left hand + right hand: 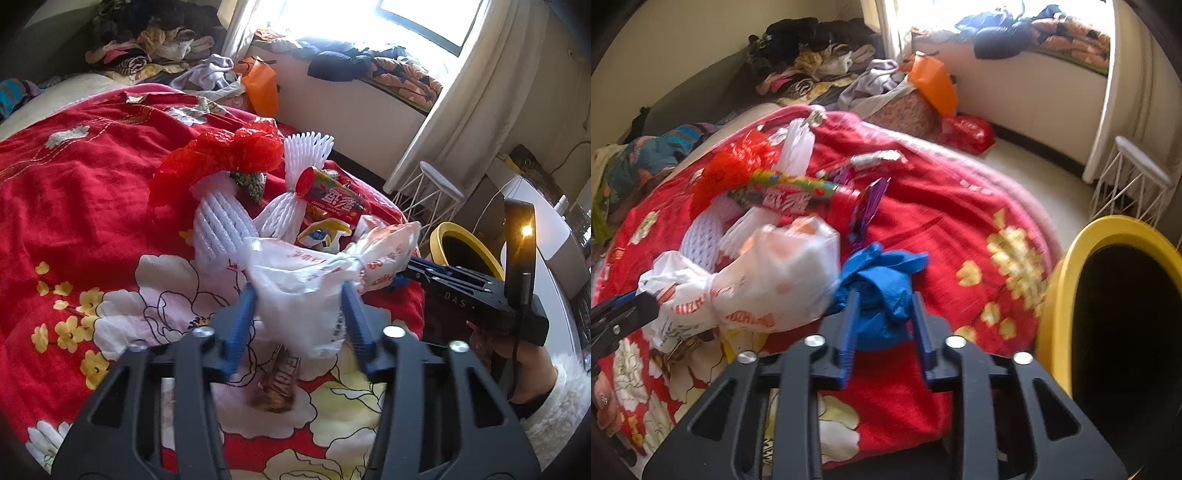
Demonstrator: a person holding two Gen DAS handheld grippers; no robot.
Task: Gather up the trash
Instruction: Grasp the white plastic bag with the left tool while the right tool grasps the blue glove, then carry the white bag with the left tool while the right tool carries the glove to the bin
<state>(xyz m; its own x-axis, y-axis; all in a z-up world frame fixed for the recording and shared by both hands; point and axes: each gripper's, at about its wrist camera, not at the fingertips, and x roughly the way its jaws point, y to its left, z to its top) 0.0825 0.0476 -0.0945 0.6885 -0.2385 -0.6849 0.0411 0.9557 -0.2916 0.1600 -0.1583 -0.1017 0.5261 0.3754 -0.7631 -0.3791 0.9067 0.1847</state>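
Left gripper [299,295], low centre of its frame, blue fingers clamped on a crinkly white plastic bag [306,284] w/ orange print, unreadable. Right gripper [882,306] pinches crumpled blue cloth [882,280] over red floral quilt [942,206]. Yellow-rimmed bin [1067,266] at frame right.
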